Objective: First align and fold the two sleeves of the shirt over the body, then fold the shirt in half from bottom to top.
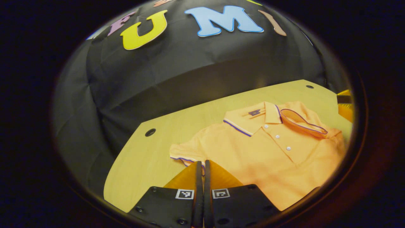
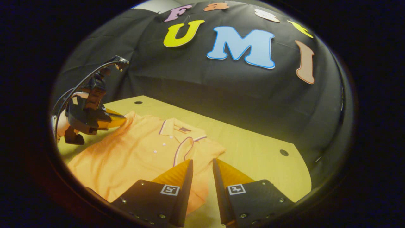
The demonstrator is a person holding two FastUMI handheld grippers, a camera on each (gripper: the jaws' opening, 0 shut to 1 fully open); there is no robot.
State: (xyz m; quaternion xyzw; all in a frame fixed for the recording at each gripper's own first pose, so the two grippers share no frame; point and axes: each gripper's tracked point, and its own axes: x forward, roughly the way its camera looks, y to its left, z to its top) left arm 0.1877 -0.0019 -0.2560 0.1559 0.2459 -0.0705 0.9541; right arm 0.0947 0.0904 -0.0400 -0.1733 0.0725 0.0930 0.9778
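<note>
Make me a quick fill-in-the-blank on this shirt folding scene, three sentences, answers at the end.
1. The orange polo shirt lies on a ____ table.
2. One sleeve is already folded over the body; the left gripper, fingers together, is at the ____ sleeve.
3. The right gripper has its fingers ____.

Answers: yellow; unfolded; open

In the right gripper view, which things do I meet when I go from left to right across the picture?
Left tool → shirt → right tool → round hole in the table.
</note>
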